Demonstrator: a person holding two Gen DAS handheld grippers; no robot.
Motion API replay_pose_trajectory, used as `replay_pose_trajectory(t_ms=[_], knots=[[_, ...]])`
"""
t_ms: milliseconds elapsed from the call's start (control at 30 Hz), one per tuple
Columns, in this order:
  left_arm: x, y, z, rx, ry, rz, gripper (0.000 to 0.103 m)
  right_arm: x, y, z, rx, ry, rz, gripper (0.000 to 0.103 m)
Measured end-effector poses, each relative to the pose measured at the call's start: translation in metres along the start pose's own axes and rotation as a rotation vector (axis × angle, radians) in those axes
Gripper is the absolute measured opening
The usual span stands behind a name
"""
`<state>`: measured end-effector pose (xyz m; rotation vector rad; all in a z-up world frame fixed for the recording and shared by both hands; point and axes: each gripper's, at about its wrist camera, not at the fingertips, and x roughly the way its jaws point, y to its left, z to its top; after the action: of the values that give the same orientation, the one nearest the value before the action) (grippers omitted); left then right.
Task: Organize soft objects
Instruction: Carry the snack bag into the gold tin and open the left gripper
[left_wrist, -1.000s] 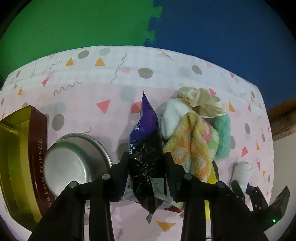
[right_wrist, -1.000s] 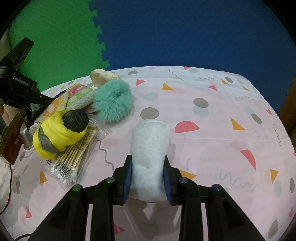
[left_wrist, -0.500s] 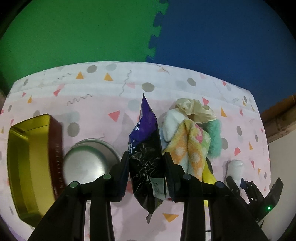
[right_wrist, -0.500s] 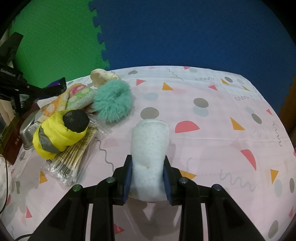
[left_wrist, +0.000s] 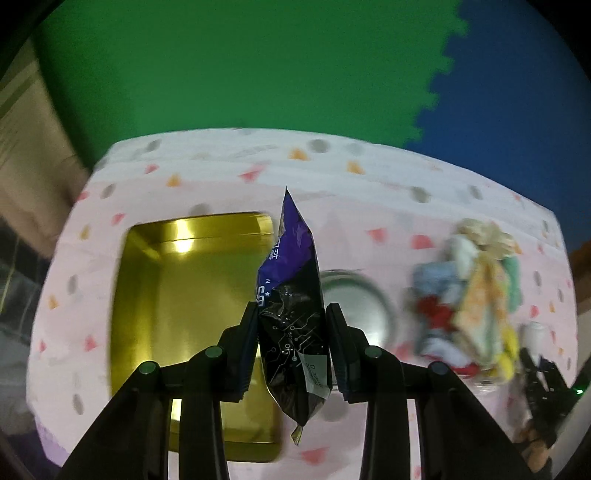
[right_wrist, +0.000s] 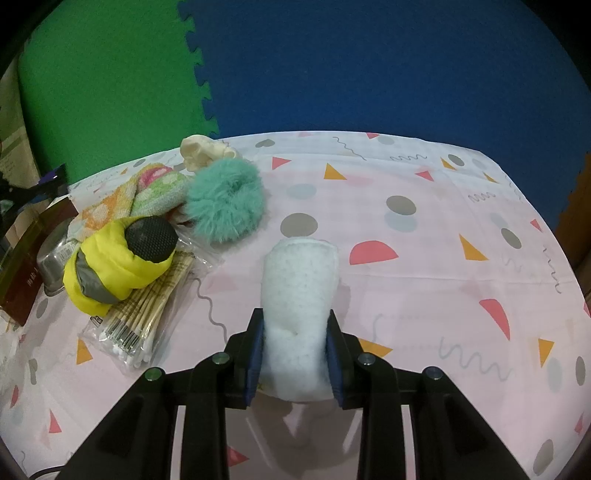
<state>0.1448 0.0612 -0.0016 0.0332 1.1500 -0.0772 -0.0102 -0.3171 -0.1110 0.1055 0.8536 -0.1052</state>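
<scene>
My left gripper (left_wrist: 291, 343) is shut on a purple and black snack packet (left_wrist: 293, 314), held in the air above the right edge of an open gold tin (left_wrist: 177, 295). My right gripper (right_wrist: 295, 350) is shut on a white fluffy roll (right_wrist: 299, 291) that rests on the patterned tablecloth. Left of it lies a pile: a teal furry scrunchie (right_wrist: 225, 201), a cream scrunchie (right_wrist: 203, 151), a striped orange, pink and green towel (right_wrist: 147, 192) and a yellow padded pouch (right_wrist: 114, 258). In the left wrist view the pile (left_wrist: 476, 295) is blurred at the right.
A bag of cotton swabs (right_wrist: 144, 314) lies under the yellow pouch. A steel bowl (left_wrist: 358, 306) stands upside down between the tin and the pile. The tin's dark red side (right_wrist: 33, 266) shows at the right wrist view's left edge. Green and blue foam mats lie beyond the table.
My left gripper has carried the packet up and to the left, from beside the pile to above the gold tin. The right gripper and its white roll have stayed put.
</scene>
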Motion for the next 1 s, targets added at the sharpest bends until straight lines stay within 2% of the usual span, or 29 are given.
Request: replay_pose_trajectory(t_ms=[233, 367, 700, 1000], knots=[[0.026, 0.06, -0.013, -0.045, 0.028, 0.115, 0.032, -0.001, 0.001, 0.0, -0.008, 0.002, -0.009, 0.031], [0.043, 0.084, -0.023, -0.062, 0.044, 0.135, 0.032, -0.001, 0.003, 0.0, -0.016, 0.003, -0.02, 0.031], [0.063, 0.102, -0.035, -0.037, 0.053, 0.162, 0.032, -0.001, 0.006, 0.0, -0.032, 0.006, -0.039, 0.031], [0.072, 0.113, -0.04, -0.066, 0.068, 0.164, 0.034, -0.002, 0.008, 0.001, -0.043, 0.007, -0.05, 0.031]])
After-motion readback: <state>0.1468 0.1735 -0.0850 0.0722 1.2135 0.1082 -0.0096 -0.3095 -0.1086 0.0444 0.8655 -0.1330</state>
